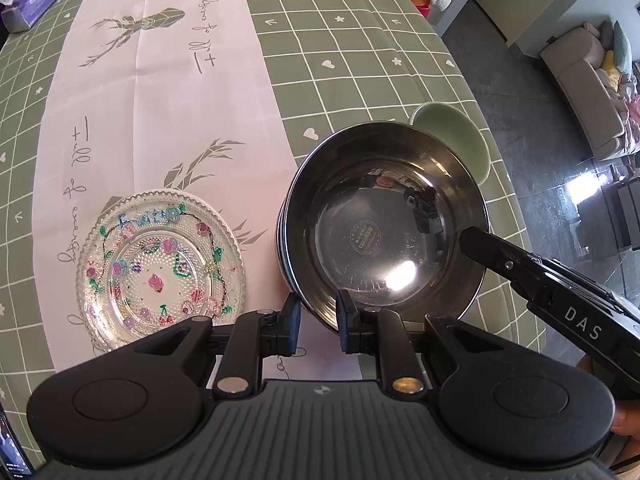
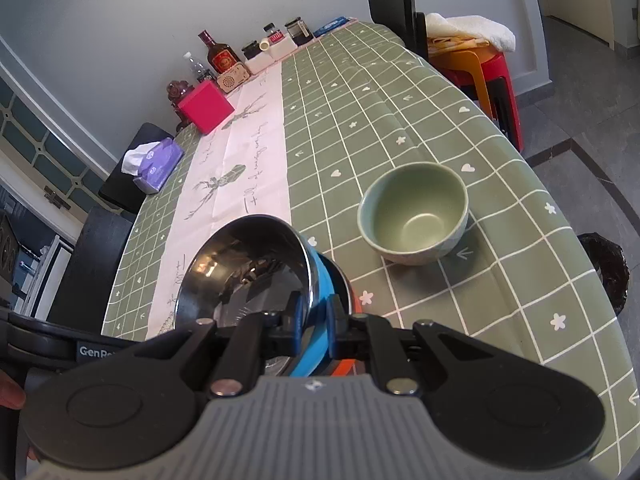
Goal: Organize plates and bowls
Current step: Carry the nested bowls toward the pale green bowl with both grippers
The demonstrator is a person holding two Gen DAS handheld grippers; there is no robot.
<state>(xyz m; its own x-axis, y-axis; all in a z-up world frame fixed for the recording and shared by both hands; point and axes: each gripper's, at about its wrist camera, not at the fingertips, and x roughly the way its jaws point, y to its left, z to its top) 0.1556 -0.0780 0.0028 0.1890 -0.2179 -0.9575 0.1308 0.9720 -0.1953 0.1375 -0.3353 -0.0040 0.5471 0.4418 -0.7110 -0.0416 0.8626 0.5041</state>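
Right gripper (image 2: 316,320) clenched on steel bowl (image 2: 244,268) rim; left gripper (image 1: 318,322), apparently released, straddles near rim; green bowl (image 2: 414,216) beyond.

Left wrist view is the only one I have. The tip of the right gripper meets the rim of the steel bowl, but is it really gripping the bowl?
Observer: Yes. The right gripper is shut on the rim of the steel bowl, one finger inside and one outside.
Operator: How does the outside of the bowl look?
Observer: Its outer wall is blue.
Operator: The green bowl is half hidden for me. Is anything in it?
Observer: No, it is empty. It stands upright, apart from the steel bowl.
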